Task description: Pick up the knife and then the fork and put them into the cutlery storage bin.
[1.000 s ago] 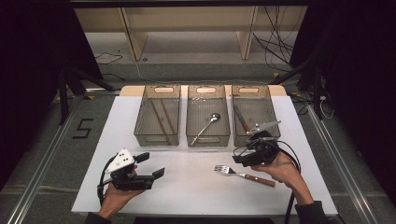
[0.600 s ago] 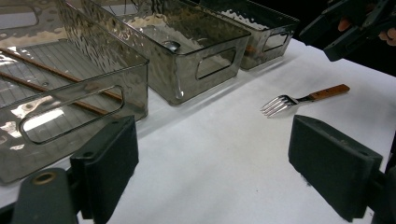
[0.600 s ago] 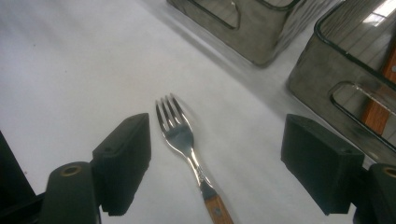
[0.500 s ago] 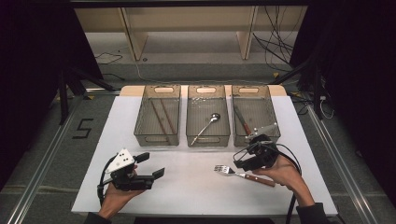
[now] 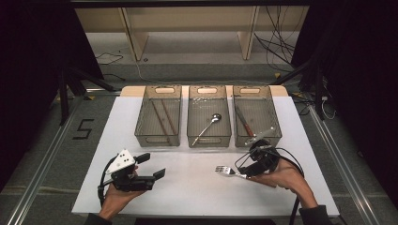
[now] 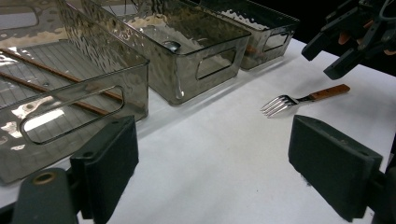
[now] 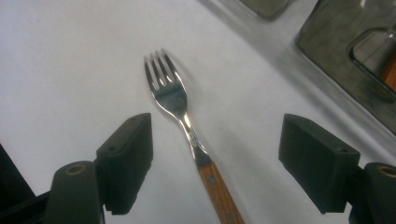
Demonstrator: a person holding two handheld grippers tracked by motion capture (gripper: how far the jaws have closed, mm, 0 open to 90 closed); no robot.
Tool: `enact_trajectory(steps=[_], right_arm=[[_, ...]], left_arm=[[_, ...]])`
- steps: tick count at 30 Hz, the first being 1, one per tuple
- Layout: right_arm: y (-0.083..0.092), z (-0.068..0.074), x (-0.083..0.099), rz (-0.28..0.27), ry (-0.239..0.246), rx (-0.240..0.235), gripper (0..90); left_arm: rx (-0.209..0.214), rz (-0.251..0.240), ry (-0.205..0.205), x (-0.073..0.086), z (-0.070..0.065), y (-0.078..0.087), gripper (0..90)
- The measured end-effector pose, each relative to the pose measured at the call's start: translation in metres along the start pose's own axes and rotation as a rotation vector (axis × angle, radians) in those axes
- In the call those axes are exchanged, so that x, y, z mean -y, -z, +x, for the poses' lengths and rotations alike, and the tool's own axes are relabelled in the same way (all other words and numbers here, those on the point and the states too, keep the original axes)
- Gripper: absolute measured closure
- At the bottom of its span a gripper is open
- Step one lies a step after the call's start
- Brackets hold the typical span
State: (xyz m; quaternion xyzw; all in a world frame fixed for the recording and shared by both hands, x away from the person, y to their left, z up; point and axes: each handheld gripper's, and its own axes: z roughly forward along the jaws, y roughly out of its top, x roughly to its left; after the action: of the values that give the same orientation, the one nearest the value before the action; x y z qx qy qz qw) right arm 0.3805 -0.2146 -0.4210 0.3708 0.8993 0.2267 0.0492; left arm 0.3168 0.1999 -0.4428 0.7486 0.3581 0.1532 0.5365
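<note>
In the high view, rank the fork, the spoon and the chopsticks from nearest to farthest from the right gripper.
1. fork: on the table just left of the right gripper.
2. spoon: in the middle bin.
3. chopsticks: in the left bin.

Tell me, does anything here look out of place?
Only the fork: it lies loose on the white table, while the other cutlery sits in the bins. The right claw, open, is poised over its handle.
</note>
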Motion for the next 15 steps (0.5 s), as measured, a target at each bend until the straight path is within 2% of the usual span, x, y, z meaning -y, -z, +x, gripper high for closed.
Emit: enact_trajectory(steps=[8,15], right_arm=[[-0.010,0.002,0.004,0.107,0.034,0.040,30.0],[-0.016,0.003,0.007,0.172,0.060,0.056,34.2]], left_arm=[[0.001,0.001,-0.003,0.000,0.000,0.000,15.7],[0.001,0.003,-0.004,0.000,0.000,0.000,15.7]])
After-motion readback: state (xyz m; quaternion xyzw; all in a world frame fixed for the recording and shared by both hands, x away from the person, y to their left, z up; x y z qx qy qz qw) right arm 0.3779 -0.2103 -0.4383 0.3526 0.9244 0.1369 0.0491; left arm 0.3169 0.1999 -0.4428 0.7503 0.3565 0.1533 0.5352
